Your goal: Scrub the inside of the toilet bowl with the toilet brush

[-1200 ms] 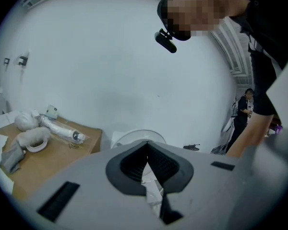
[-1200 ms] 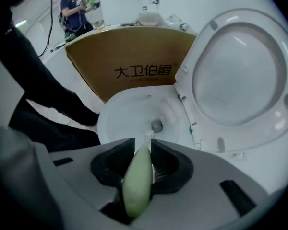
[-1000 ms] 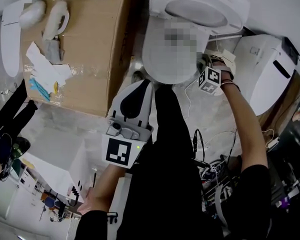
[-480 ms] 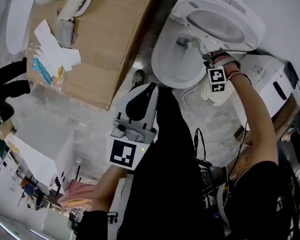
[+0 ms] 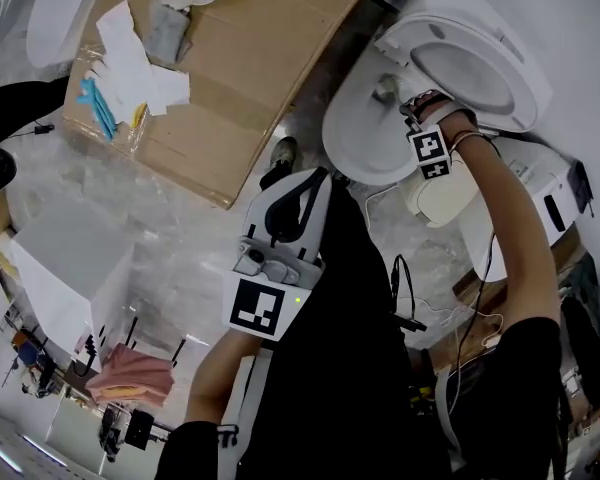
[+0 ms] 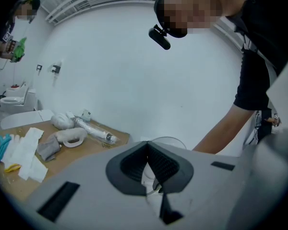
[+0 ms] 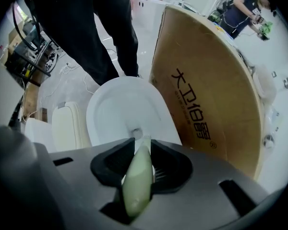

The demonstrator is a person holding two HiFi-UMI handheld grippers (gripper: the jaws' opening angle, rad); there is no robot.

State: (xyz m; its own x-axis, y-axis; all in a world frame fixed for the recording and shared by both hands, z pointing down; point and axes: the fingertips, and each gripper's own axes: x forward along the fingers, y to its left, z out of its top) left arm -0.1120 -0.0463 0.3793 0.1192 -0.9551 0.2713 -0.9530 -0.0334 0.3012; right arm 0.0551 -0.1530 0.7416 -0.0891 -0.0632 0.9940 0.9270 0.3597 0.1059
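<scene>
The white toilet bowl point(image 5: 365, 133) stands at the upper right of the head view, its seat and lid point(image 5: 480, 58) raised. My right gripper point(image 5: 412, 118) is at the bowl's right rim, shut on the pale green handle of the toilet brush point(image 7: 136, 178). The brush head point(image 7: 143, 140) reaches down into the bowl point(image 7: 117, 111) near the drain, and appears as a grey patch in the head view point(image 5: 385, 88). My left gripper point(image 5: 302, 180) hangs low in front of my black clothing, away from the toilet. Its jaws point(image 6: 149, 162) are shut with nothing between them.
A big cardboard sheet point(image 5: 250, 78) with papers and white parts lies left of the toilet. A cream seat piece point(image 5: 442, 196) and another white toilet point(image 5: 525, 183) stand to the right. Cables point(image 5: 410, 318) trail on the floor. A pink cloth point(image 5: 130, 373) hangs at lower left.
The head view has swung, so the toilet now sits further up and right. My right gripper has stayed at the bowl's rim with the brush. The left gripper has barely moved.
</scene>
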